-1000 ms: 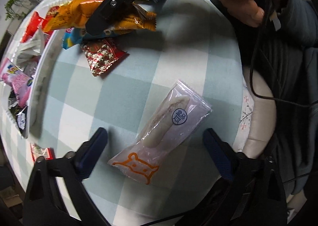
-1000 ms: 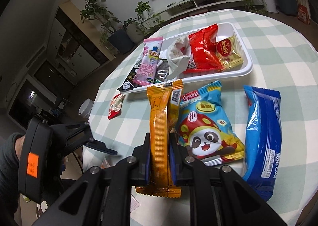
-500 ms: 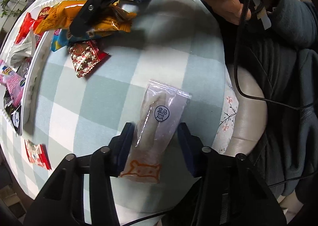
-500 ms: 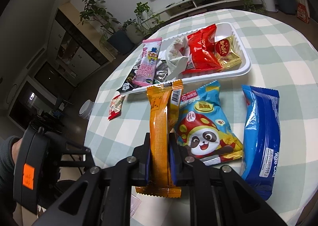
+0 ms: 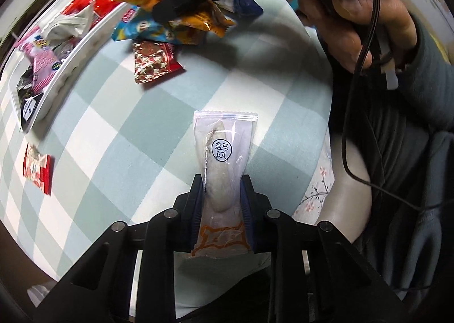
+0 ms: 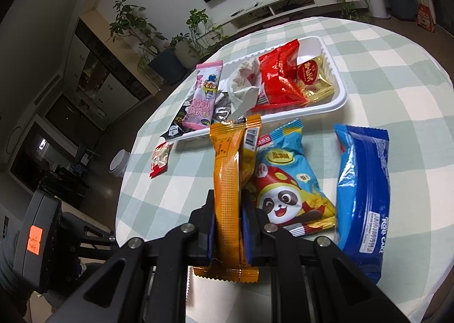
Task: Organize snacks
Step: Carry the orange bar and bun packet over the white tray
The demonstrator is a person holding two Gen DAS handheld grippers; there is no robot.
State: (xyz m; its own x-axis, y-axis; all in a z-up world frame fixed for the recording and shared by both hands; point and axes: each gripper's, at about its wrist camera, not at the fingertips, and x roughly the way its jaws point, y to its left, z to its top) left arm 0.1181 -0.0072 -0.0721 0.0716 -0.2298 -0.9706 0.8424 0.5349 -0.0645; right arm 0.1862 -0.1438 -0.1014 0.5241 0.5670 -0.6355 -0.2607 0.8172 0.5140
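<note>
We're mid-pickup: left gripper (image 5: 222, 191) is closing on the clear pack (image 5: 224, 152) by the table's near edge, right gripper (image 6: 227, 215) is clamping the orange pack (image 6: 227, 181). Next we're probably carrying both to the tray (image 6: 334, 101)

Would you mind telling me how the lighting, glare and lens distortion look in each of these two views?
Left wrist view: strong fisheye bend curves the checked tablecloth; soft shadows lie under the star-print packet, and the clear wrapper shows little glare. Right wrist view: the room behind is dim, while glare streaks the blue roll-cake pack.
</note>
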